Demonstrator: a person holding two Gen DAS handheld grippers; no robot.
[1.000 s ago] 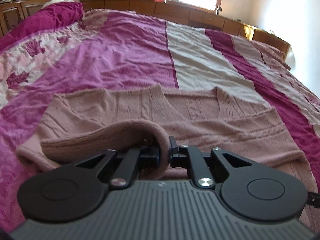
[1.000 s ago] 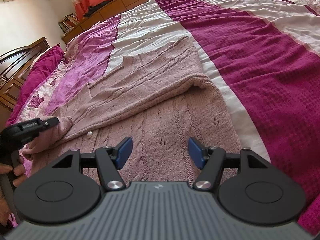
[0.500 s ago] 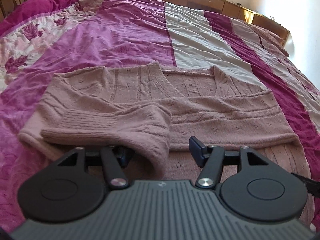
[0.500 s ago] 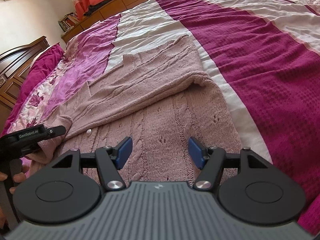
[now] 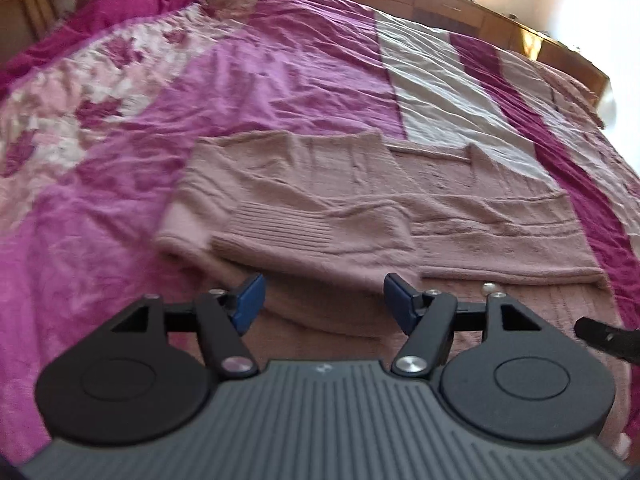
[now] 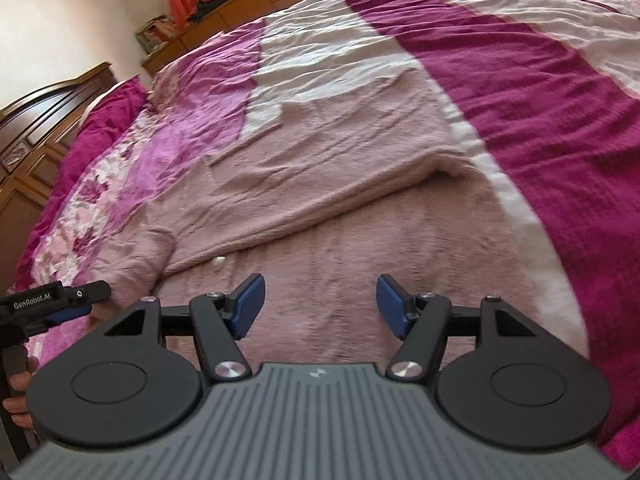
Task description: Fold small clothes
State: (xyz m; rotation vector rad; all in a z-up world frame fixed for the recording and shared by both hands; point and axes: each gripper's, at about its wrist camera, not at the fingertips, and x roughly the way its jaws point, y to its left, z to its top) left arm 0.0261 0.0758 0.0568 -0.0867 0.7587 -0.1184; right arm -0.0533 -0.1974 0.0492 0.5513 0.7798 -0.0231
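My left claw sits low in the frame with its blue pads spread wide apart and nothing between them. Just beyond the pads lies the pink knitted sweater, spread across the middle of the frame on the bed. Its sleeve is folded over the body, with the ribbed cuff toward the left of the frame, near my left pad but not touching it. A small pale button shows on the knit at the lower right, just above my right finger linkage. My right claw is likewise open, its pads well apart, hovering over the lower part of the sweater, which fills the centre of that frame. A folded edge runs diagonally from the left up to the right across the sweater, and the same button sits just under that edge, left of centre. At the lower left edge of that frame I can see my left claw poking in from the side. The bedspread has magenta, lilac and white stripes.
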